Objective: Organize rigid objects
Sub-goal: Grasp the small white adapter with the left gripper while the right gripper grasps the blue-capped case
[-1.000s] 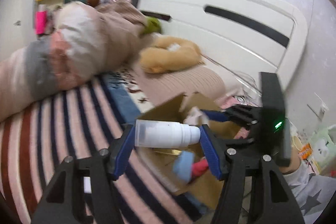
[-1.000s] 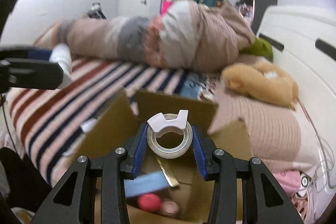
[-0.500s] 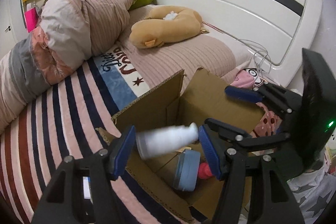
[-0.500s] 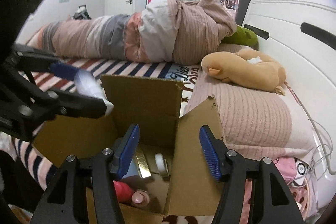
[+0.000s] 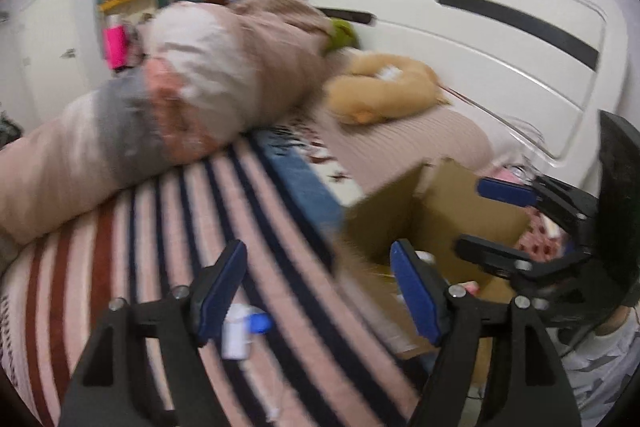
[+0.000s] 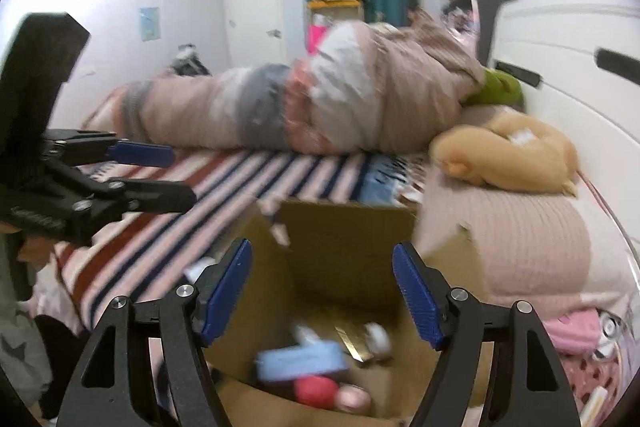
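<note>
An open cardboard box [image 6: 348, 243] sits on the striped bed; it also shows in the left wrist view [image 5: 444, 211]. Inside it lie a light-blue case [image 6: 300, 361], a red item [image 6: 316, 389], a gold strip [image 6: 352, 339] and a white item [image 6: 378, 337]. My right gripper [image 6: 322, 293] is open and empty above the box. My left gripper [image 5: 316, 291] is open and empty over the bed, left of the box. A small white and blue object [image 5: 242, 331] lies on the bedspread below the left fingers. Both views are blurred.
A rolled quilt [image 5: 168, 115] lies across the bed, with a tan plush toy [image 5: 384, 91] on the pillow [image 6: 520, 227] by the white headboard [image 5: 480, 27]. Pink items [image 6: 576, 331] lie right of the box.
The white bottle has left my left gripper, which has swung left away from the box. My right gripper, open since dropping the tape roll, has shifted over the box.
</note>
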A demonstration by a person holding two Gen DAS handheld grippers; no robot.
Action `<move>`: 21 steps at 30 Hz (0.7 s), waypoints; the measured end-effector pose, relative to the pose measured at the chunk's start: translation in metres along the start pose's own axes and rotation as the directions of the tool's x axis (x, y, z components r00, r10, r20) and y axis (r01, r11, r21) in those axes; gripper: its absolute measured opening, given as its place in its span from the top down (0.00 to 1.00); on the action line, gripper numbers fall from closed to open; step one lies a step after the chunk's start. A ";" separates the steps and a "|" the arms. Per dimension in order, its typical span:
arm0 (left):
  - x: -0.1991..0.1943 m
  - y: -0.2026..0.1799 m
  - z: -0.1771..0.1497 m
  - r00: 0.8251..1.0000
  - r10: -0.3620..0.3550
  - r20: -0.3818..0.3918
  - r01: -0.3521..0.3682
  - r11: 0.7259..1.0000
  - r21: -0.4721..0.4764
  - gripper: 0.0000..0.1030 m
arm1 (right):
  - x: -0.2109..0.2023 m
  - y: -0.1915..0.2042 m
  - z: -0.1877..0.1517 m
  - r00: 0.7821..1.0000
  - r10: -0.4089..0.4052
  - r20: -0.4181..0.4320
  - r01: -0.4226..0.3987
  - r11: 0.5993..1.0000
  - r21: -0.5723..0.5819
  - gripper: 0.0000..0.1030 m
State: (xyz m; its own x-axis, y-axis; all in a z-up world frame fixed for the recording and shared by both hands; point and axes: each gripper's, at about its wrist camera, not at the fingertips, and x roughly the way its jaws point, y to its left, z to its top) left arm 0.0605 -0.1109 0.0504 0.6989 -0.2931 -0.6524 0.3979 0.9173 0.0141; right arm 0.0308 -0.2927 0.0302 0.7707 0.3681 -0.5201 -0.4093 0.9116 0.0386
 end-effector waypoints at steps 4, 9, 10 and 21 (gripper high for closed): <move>-0.026 0.052 -0.023 0.995 0.092 0.027 -0.090 0.994 -0.066 0.30 | 0.004 0.051 0.018 0.994 0.106 0.029 -0.104 0.993 -0.061 0.32; -0.031 0.106 -0.066 0.985 0.170 -0.010 -0.170 0.974 -0.149 0.30 | 0.037 0.124 0.027 0.969 0.243 -0.047 -0.247 0.963 -0.108 0.33; -0.030 0.115 -0.075 0.983 0.181 -0.019 -0.182 0.970 -0.163 0.30 | 0.047 0.135 0.024 0.969 0.236 -0.071 -0.242 0.964 -0.105 0.35; 0.036 0.167 -0.161 0.992 0.079 -0.102 -0.105 0.953 -0.283 0.30 | 0.197 0.138 -0.056 0.938 0.094 -0.333 -0.080 0.995 0.054 0.52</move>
State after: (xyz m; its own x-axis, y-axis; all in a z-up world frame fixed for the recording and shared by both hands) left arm 0.0567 0.0749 -0.0930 0.6637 -0.1908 -0.7233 0.1377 0.9816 -0.1326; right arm 0.0994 -0.1049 -0.1146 0.5224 0.3700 -0.7682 -0.4428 0.8877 0.1265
